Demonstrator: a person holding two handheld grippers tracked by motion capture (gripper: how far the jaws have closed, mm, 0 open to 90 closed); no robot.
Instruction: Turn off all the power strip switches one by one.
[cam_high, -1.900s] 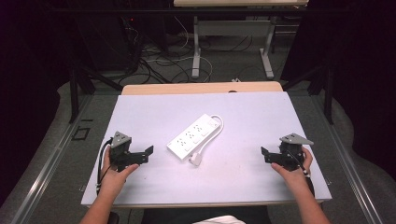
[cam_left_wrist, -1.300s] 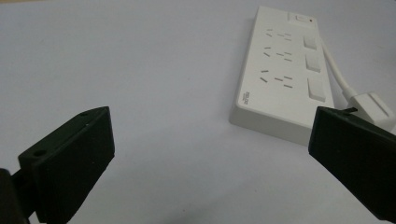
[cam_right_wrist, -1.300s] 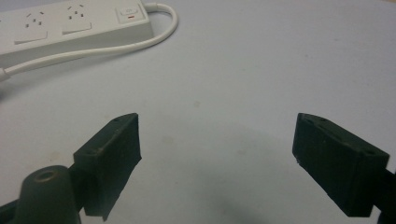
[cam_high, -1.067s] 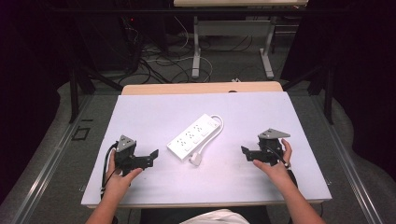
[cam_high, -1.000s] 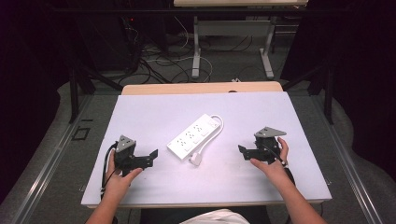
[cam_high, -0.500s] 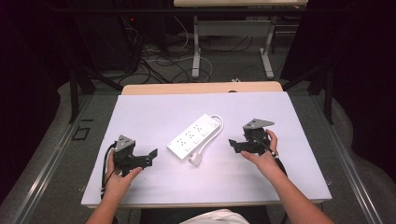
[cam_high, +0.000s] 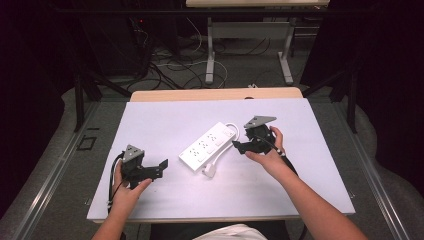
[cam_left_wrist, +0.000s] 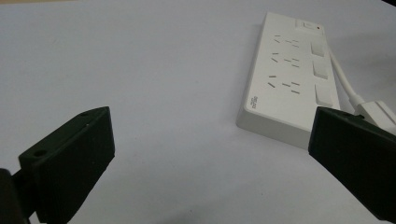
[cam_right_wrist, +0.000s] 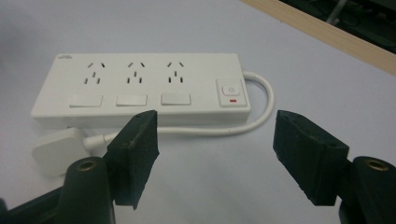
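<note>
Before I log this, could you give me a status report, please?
Both claws open, empty. Right claw closing in beside power strip; left claw apart. Nothing in the way.

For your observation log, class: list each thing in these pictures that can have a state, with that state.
Power strip: flat on the table, sockets empty, untouched.
Plug: unplugged, lying beside the strip.
Cord: looped round the strip's end.
Left claw: open, empty.
Right claw: open, empty, just been closing.

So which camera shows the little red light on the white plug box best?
The right gripper view: the power strip faces it squarely, and the red mark sits clear under the main switch. The left gripper view shows it as a tiny dot at the far end. In the high view it's too small to tell.
</note>
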